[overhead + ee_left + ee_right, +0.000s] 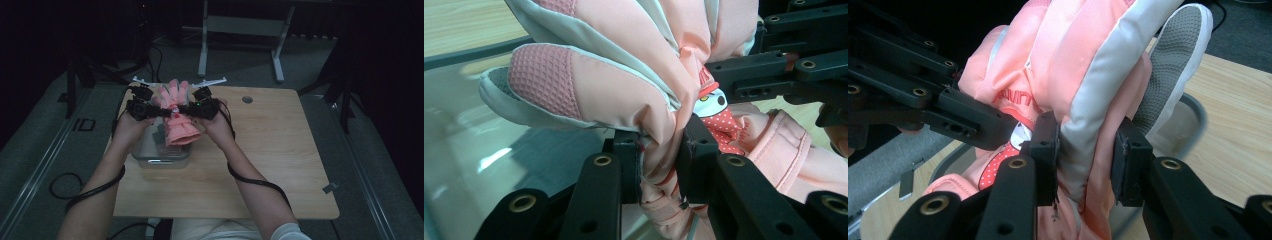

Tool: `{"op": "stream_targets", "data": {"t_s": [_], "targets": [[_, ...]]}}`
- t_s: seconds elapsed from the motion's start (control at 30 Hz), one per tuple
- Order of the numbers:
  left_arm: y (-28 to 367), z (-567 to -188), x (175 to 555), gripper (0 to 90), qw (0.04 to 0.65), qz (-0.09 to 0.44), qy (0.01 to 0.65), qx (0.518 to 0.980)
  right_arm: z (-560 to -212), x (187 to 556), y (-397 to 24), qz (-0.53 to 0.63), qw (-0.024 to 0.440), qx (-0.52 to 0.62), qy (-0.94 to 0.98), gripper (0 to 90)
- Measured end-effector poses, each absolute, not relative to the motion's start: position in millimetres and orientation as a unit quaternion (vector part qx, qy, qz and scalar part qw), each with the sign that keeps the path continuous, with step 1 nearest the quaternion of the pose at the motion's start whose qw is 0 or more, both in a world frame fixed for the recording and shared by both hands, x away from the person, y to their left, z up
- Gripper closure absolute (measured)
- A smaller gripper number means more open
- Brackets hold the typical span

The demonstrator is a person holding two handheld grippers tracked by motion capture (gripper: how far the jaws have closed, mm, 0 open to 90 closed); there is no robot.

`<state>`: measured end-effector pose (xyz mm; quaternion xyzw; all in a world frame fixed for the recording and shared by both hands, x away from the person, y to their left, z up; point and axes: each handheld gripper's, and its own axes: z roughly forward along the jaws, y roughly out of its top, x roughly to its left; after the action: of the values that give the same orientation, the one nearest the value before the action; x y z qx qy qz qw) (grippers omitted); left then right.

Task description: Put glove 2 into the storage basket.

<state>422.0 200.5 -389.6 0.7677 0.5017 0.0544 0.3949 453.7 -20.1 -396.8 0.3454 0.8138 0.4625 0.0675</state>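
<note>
Both forearms come in from the near edge of the desk (280, 165) and angle inward toward its far left part, so the two hands meet there, raised above the surface. The left hand-held gripper (159, 111) points right and the right hand-held gripper (184, 111) points left, tips facing each other and almost meeting. Each is clamped on the pink glove (177, 125) from its own side: the left jaws pinch gathered fabric near the glove's middle, the right jaws squeeze a thicker fold. A black cable trails from each gripper back along its forearm.
</note>
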Motion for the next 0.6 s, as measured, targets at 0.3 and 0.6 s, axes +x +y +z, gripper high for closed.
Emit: {"op": "stream_targets", "data": {"t_s": [0.3, 0.6], "targets": [[221, -423, 428, 73.4, 0.398, 0.036, 0.531, 0.747, -415, 469, 11, 0.424, 0.056, 0.332, 0.841, 68.0], [226, -460, 432, 73.1, 0.382, 0.014, 0.551, 0.742, -448, 476, 22, 0.390, 0.043, 0.339, 0.855, 68.0]]}}
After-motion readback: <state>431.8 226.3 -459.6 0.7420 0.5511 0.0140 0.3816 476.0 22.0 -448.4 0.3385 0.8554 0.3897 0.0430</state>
